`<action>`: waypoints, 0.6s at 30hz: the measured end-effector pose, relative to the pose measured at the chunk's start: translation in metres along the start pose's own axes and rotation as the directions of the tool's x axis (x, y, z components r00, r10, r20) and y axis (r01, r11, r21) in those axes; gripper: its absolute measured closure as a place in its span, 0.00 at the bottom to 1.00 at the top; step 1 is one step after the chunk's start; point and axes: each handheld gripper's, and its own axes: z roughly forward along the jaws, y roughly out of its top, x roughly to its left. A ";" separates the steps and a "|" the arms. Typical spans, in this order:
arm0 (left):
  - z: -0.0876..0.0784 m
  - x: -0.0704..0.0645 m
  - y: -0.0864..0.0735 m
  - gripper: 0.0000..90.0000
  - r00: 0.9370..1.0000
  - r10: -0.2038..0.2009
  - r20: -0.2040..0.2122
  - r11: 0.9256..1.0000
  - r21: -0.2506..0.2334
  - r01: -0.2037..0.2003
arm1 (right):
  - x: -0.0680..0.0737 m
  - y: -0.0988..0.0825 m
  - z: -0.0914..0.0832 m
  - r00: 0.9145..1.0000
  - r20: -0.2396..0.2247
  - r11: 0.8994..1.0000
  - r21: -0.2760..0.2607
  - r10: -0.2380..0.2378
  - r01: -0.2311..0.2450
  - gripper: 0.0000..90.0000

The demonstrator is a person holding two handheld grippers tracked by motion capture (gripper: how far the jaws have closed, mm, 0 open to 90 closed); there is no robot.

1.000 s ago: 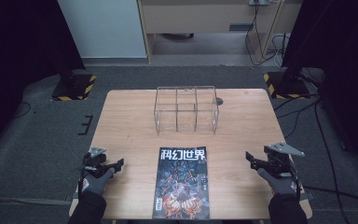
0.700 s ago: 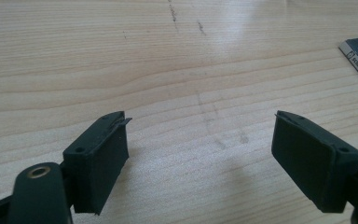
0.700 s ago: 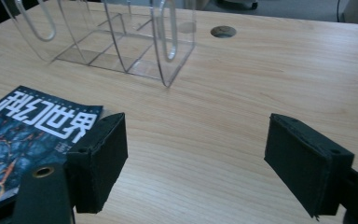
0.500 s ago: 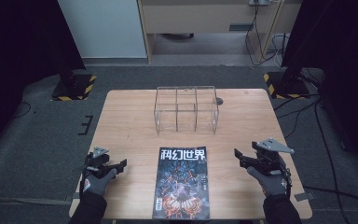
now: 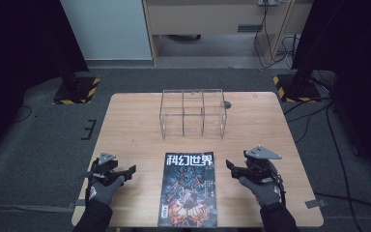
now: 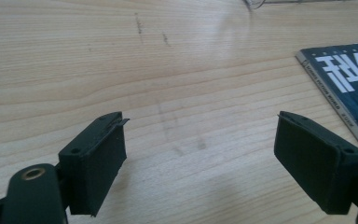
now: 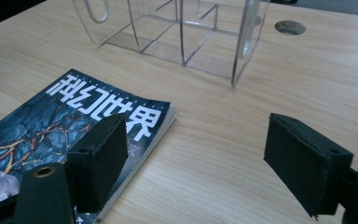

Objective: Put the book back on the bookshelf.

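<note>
Two hand-held grippers flank the magazine [image 5: 188, 189], and I judge the step in hand to be closing in on it for a pick-up. My left hand-held gripper [image 5: 128, 171] hovers over bare wood near the front-left corner of the surface [image 5: 135, 121], jaws apart with nothing between them; in its own view the magazine's spine edge [image 6: 349, 79] lies off to one side, apart from the pads. To do this well I would keep that one low and level, ready to steady the spine side.

Flat at the middle of the front edge lies the magazine: glossy, thin, dark blue-black cover with orange cracks and large white Chinese characters across its top. Behind it, toward the far edge, stands a clear divided organizer [image 5: 193, 112].

My right hand-held gripper [image 5: 231, 166] stands just beside the magazine's right edge, jaws apart and empty; one pad [image 7: 100, 161] hangs over the cover's corner. I should come in low so a jaw can slip under the page edges, as a flat magazine gives little to pinch.
</note>
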 end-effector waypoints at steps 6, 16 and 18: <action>-0.002 -0.007 0.000 0.17 1.000 0.007 0.021 1.000 -0.011 -0.007 | 0.009 -0.004 0.008 1.000 -0.020 1.000 0.020 -0.010 0.010 0.23; -0.002 -0.025 0.001 0.17 0.997 0.041 0.071 0.999 -0.021 -0.039 | 0.020 -0.012 0.017 0.999 -0.039 0.999 0.047 -0.022 0.024 0.23; -0.002 -0.029 0.001 0.17 0.996 0.046 0.081 0.999 -0.024 -0.044 | 0.022 -0.014 0.019 0.999 -0.043 0.998 0.056 -0.022 0.024 0.23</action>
